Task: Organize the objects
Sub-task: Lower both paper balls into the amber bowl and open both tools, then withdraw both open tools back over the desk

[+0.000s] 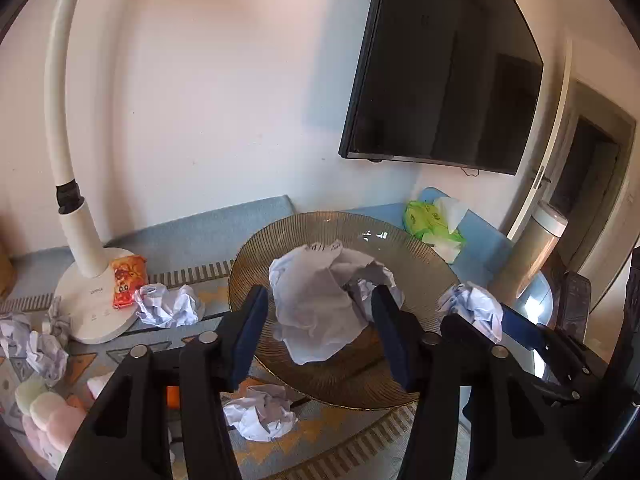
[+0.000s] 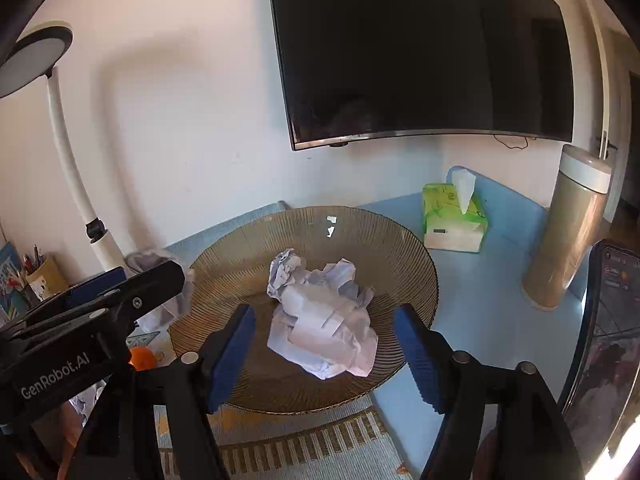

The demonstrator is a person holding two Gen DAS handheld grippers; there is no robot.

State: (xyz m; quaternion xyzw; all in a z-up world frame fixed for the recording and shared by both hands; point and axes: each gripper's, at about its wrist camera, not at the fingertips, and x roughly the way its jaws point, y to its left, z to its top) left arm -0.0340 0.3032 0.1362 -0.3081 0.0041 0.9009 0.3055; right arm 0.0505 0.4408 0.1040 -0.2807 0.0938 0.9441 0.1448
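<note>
A ribbed amber glass bowl (image 1: 256, 264) (image 2: 400, 248) sits on a patterned mat and holds a heap of crumpled white paper (image 1: 320, 300) (image 2: 324, 320). My left gripper (image 1: 324, 332) is open, its jaws wide apart either side of the heap, over the bowl's near rim. My right gripper (image 2: 326, 348) is open too and hangs over the bowl's front. In the left wrist view the right gripper (image 1: 520, 332) shows at the right with a paper ball (image 1: 476, 304) by its tip. More paper balls lie on the mat (image 1: 168, 304) (image 1: 260, 412).
A white desk lamp (image 1: 92, 300) stands left with an orange snack packet (image 1: 128, 280) by its base. A green tissue box (image 2: 454, 220) and a tall beige canister (image 2: 568, 232) stand right. A wall TV (image 2: 420, 48) hangs behind. A phone (image 2: 604, 340) stands at far right.
</note>
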